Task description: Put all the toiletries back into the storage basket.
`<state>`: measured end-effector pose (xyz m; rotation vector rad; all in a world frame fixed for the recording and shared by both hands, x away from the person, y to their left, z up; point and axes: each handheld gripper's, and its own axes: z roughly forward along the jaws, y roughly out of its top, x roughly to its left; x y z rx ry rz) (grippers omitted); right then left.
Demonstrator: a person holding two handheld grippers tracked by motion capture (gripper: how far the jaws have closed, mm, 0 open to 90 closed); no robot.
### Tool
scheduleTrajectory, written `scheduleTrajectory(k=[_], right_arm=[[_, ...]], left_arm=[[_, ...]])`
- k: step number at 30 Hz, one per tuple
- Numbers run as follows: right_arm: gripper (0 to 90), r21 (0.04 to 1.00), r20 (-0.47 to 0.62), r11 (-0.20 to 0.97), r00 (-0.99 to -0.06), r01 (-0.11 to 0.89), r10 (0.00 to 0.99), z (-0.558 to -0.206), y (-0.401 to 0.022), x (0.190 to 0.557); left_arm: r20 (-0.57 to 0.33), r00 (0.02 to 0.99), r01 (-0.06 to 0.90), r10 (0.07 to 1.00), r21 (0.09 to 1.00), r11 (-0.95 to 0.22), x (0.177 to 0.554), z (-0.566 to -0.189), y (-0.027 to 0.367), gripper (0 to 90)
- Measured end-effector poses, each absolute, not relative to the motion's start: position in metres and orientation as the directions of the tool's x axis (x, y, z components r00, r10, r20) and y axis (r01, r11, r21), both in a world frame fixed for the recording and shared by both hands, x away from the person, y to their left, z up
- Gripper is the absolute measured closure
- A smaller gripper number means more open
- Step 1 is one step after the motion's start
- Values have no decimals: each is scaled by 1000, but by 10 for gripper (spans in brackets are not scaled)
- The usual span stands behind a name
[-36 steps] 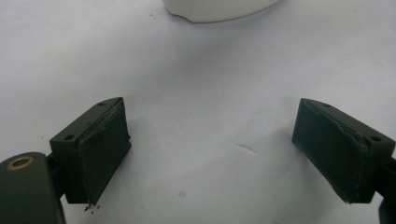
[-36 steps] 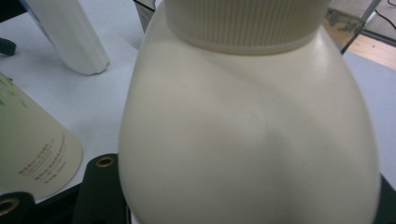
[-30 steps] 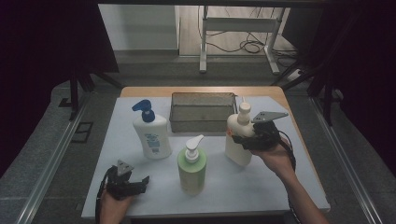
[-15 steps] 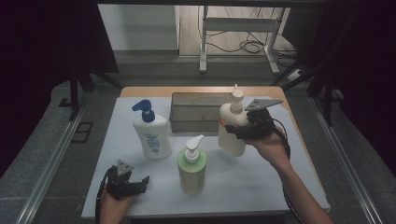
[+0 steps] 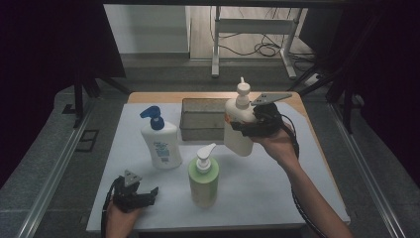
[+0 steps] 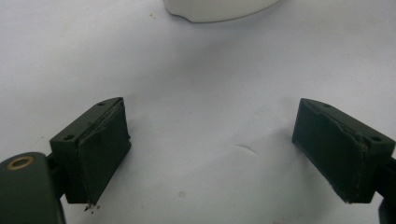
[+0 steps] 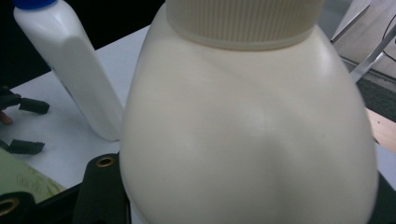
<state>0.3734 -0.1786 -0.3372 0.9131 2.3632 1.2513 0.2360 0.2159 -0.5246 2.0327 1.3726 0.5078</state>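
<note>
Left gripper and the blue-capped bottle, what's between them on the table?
Nothing: in the high view, bare white mat separates the left gripper from the blue-capped bottle.

The right gripper (image 5: 247, 128) is clamped on a cream bottle (image 5: 238, 130) and holds it up off the white mat (image 5: 277, 183). The bottle leans a little and hangs beside the grey tray (image 5: 200, 119), over its right end. A white bottle with a blue pump (image 5: 159, 140) stands left of the tray. A green bottle with a white pump (image 5: 203, 177) stands nearer the front, in the middle. The left gripper (image 5: 147, 196) rests low on the mat at the front left, with its jaws apart and nothing between them. It is near the green bottle, not touching it.
</note>
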Motion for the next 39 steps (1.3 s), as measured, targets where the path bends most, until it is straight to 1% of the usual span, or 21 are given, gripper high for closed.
scheduleTrajectory(k=[22, 39], right_arm=[[400, 852, 5, 375, -721, 366, 693, -326, -142, 410], [400, 859, -1, 361, -702, 364, 712, -329, -114, 437]], left_arm=[[-28, 384, 682, 923, 682, -263, 236, -525, 216, 105], [-30, 384, 683, 923, 682, -262, 236, -524, 216, 105]])
